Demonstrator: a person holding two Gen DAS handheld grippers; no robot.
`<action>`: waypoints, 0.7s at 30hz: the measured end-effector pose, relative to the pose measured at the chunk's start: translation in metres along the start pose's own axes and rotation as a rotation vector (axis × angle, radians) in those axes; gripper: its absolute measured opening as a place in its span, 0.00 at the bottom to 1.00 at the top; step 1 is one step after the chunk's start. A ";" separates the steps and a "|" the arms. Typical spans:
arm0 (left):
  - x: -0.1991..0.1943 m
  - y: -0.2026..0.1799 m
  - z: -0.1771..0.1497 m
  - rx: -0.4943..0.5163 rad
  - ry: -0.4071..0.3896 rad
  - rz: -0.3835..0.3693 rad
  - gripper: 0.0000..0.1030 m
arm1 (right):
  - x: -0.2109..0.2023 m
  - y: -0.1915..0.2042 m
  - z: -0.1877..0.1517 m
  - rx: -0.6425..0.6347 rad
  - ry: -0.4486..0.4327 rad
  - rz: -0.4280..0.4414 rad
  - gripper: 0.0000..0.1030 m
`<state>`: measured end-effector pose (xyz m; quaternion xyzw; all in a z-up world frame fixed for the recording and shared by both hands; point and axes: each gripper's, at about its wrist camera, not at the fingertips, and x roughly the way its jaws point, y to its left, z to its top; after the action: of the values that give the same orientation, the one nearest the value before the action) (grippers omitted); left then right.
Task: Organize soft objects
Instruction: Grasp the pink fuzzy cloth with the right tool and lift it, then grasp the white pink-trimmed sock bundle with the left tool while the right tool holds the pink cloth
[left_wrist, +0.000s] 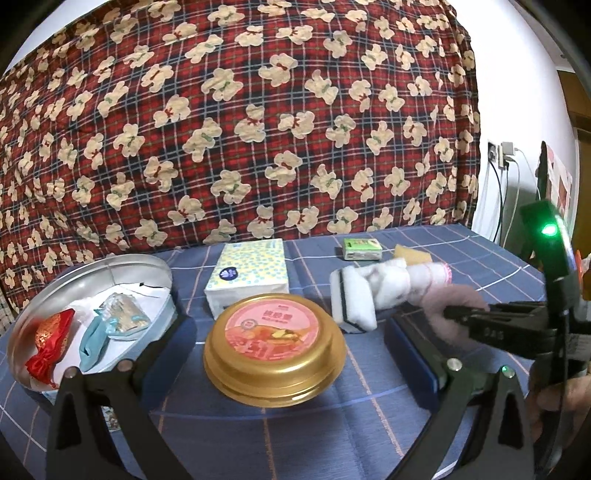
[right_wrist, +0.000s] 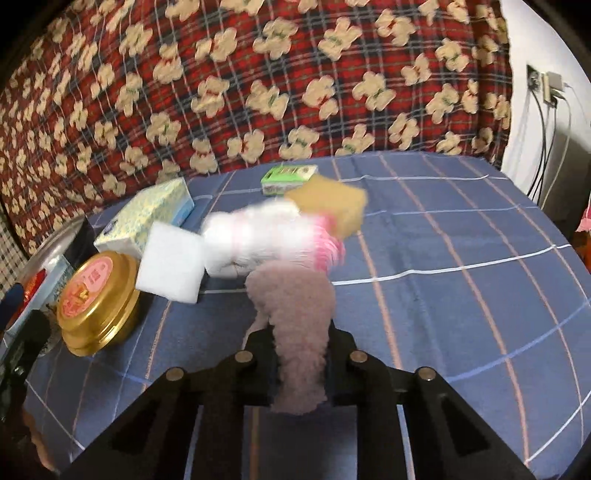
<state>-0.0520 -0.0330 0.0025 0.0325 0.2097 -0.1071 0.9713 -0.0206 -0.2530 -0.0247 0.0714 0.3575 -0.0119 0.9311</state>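
- On the blue checked tablecloth (right_wrist: 443, 258), near its middle, the right gripper (right_wrist: 301, 354) has its jaws nearly together, pinching the end of a fluffy mauve cloth (right_wrist: 291, 306); the rest of the cloth trails forward towards the other soft things.
- Just ahead of that cloth lies a white and pink fuzzy bundle (right_wrist: 266, 236), with a white sponge block (right_wrist: 170, 264) leaning against its left end and a tan sponge (right_wrist: 328, 206) at its far right corner. Whether the mauve cloth is attached to the bundle or only touches it cannot be told through the blur.
- Risk: the grip is on a thin, plush end, so the fabric could slide out between the pads if the cloth is pulled quickly.
- Risk: if the cloth drags on the bundle, the white sponge block may tip over towards the gold tin (right_wrist: 98, 301) or be pushed off its place.
- Risk: the tan sponge and the green packet (right_wrist: 288, 177) behind it could be swept backwards by a trailing end.
- The left gripper (left_wrist: 284, 332) hangs wide open with nothing between its fingers, the gold tin lying on the table in the gap ahead of it; a careless advance would knock the tin or the tissue pack (left_wrist: 247, 273).
- A round metal tray (left_wrist: 27, 314) at the left, already holding a red pouch (left_wrist: 50, 343) and a light blue pouch (left_wrist: 110, 325), looks the likely destination; the tin stands between it and the cloth, so a low carry could snag.
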 end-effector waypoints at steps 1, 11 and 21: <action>0.000 -0.001 0.000 0.001 0.001 -0.003 1.00 | -0.004 -0.003 -0.001 0.002 -0.014 -0.002 0.19; 0.007 -0.028 0.004 0.060 0.007 -0.045 1.00 | -0.035 -0.039 -0.006 0.084 -0.154 -0.034 0.19; 0.044 -0.104 0.021 0.265 0.070 -0.141 1.00 | -0.045 -0.064 0.002 0.156 -0.266 -0.118 0.19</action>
<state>-0.0275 -0.1456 0.0013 0.1491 0.2290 -0.2008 0.9407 -0.0578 -0.3183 -0.0013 0.1204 0.2327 -0.1036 0.9595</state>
